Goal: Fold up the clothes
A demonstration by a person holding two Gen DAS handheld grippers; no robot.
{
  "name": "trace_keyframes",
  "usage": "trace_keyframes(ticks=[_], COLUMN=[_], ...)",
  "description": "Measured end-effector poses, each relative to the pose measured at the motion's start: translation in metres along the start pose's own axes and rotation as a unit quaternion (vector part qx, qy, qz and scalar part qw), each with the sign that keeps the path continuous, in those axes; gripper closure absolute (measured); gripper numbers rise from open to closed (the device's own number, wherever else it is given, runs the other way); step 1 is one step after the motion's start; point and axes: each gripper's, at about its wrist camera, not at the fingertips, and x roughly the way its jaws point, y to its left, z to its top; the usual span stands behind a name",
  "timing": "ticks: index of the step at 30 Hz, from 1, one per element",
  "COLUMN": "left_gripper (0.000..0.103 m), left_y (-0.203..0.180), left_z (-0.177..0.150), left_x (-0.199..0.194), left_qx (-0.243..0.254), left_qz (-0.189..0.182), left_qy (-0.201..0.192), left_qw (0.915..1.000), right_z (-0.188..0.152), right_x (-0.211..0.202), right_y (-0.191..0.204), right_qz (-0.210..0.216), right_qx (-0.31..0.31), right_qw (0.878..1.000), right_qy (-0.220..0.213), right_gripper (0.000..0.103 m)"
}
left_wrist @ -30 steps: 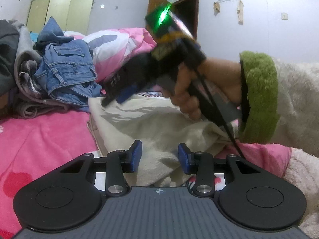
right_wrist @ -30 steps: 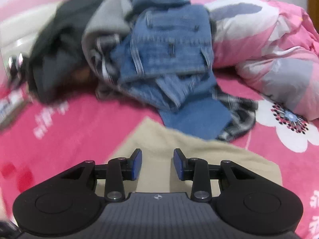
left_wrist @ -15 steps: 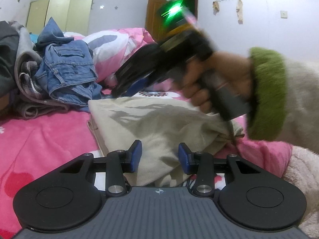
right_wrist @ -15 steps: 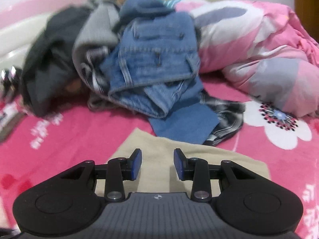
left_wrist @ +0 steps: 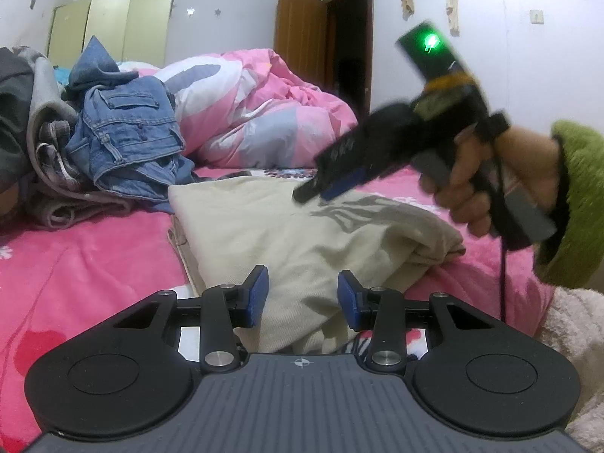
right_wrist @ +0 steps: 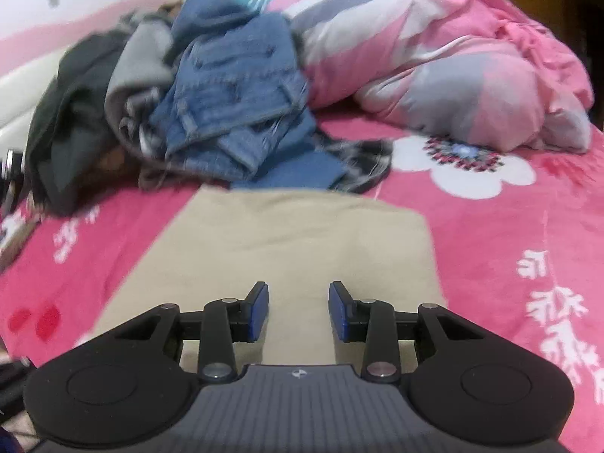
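- Beige garment [left_wrist: 302, 234] lies folded on the pink bedsheet [left_wrist: 75, 264], at the centre of both views, its far edge just short of the clothes pile at 10 o'clock.
- We have swung our right gripper [left_wrist: 321, 192] across since a second ago: in the left wrist view it was over the garment's middle, and now it sits out at 3 o'clock, tips hovering above the cloth's right part. In its own view more of the beige panel shows ahead of it than before.
- Our left gripper [left_wrist: 302, 298] has stayed put at the garment's near edge, at 6 o'clock.
- Both tools stand partly open, blue pads clear of the cloth; neither has hold of anything.
- We judge one fold is done and we are lining up for the next grasp or a smoothing pass.
- Hard to tell: whether the lumpy right end [left_wrist: 434, 241] is a tucked sleeve or a loose bunch.
- The near hem is hidden behind the left tool's body.
- The right wrist view is blurred, so the jeans [right_wrist: 234, 102] and the dark clothes around them smear together.
- The plaid piece [right_wrist: 362, 166] under the denim is only partly visible.
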Motion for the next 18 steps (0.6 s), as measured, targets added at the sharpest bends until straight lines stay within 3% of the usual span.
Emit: trace_keyframes(ticks=[4, 7, 11, 18], left_gripper=[0.061, 0.061, 0.060, 0.057], left_y=[-0.001, -0.004, -0.009, -0.013], left_z=[0.000, 0.000, 0.004, 0.024], left_x=[0.001, 0.001, 0.003, -0.010], left_qx=[0.007, 0.013, 0.027, 0.036], left_qz=[0.004, 0.006, 0.014, 0.033], left_qy=[0.002, 0.005, 0.015, 0.020], left_qw=[1.0000, 0.9999, 0.9994, 0.9986], right_z=[-0.009, -0.034, -0.063, -0.068], right_x=[-0.025, -0.014, -0.012, -0.014], right_y=[-0.010, -0.024, -0.035, -0.043], right_qz=[-0.001, -0.033, -0.019, -0.002], right_qx=[-0.011, -0.027, -0.027, -0.018], right_qw=[1.000, 0.999, 0.998, 0.997], right_qy=[-0.017, 0.007, -0.045, -0.069], right_gripper=[0.065, 0.065, 0.064, 0.064])
